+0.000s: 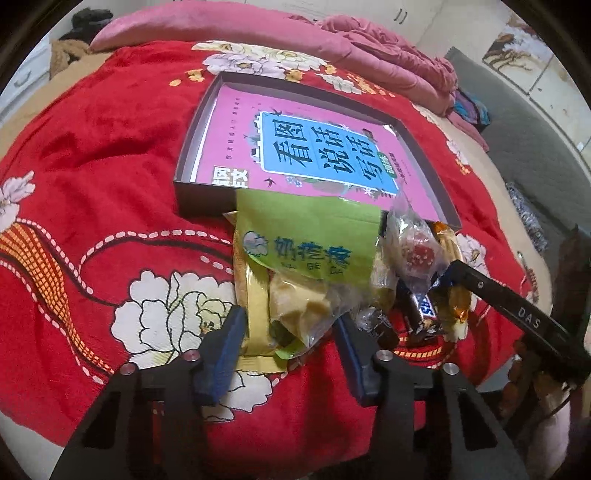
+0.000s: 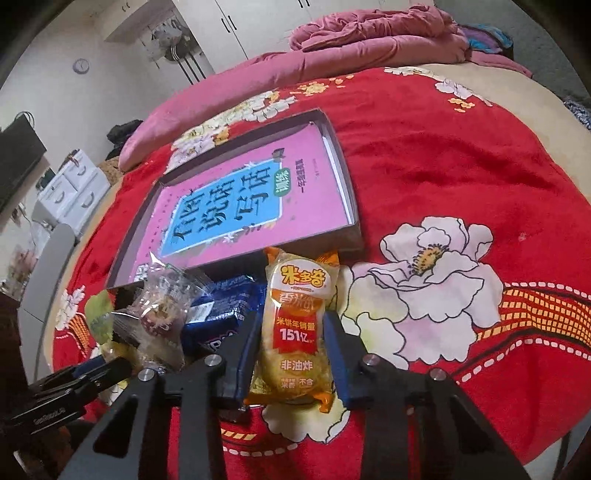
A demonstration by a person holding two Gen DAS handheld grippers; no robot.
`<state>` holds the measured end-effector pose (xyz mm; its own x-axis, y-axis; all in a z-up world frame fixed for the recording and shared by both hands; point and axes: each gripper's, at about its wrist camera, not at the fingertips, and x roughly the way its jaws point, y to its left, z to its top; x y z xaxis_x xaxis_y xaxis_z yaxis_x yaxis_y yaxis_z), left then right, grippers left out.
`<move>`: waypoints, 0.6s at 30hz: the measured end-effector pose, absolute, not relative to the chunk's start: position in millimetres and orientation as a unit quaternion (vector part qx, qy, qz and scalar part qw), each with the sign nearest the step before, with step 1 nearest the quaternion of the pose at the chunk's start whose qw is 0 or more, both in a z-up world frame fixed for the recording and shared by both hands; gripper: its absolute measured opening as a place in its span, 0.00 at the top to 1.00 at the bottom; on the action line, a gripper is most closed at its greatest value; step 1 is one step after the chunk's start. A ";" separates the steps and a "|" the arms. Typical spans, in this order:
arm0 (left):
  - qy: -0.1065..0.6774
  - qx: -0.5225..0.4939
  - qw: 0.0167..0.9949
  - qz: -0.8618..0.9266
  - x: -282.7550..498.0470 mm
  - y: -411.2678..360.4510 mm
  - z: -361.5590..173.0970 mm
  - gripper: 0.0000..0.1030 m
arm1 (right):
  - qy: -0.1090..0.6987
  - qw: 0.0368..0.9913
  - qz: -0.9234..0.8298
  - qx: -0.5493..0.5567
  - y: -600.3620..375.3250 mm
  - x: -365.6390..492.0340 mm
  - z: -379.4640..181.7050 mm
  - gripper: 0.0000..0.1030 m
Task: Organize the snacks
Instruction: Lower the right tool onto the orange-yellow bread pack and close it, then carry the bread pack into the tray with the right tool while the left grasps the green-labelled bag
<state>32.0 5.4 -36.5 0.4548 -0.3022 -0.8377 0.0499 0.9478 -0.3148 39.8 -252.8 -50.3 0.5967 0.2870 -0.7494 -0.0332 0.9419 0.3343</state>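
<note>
On the bed's red flowered blanket, just before the shallow dark cardboard box holding a pink book, lies the snack pile. The right gripper has its jaws closed on the orange rice-cracker packet, pinching its puffy sides. The left gripper clamps the clear-and-green bag of yellow pieces. Both wrappers look light, slippery and crushable; gripping mid-body seems wisest.

Looking like a home bedroom: a red floral blanket is covering a bed, with a pink quilt lying bunched at the far edge. White wardrobe doors and a wall clock are showing behind it
</note>
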 end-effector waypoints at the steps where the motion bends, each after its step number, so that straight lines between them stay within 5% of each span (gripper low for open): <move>1: 0.511 -0.132 0.843 -0.106 32.2 7.5 -36.2 0.55 | 0.436 0.883 0.094 0.145 -252.8 38.3 -48.4 0.66; 18: 0.470 -0.161 0.858 -0.129 25.7 19.8 -17.2 0.69 | 0.391 0.898 0.105 0.169 -263.1 29.8 -28.2 0.66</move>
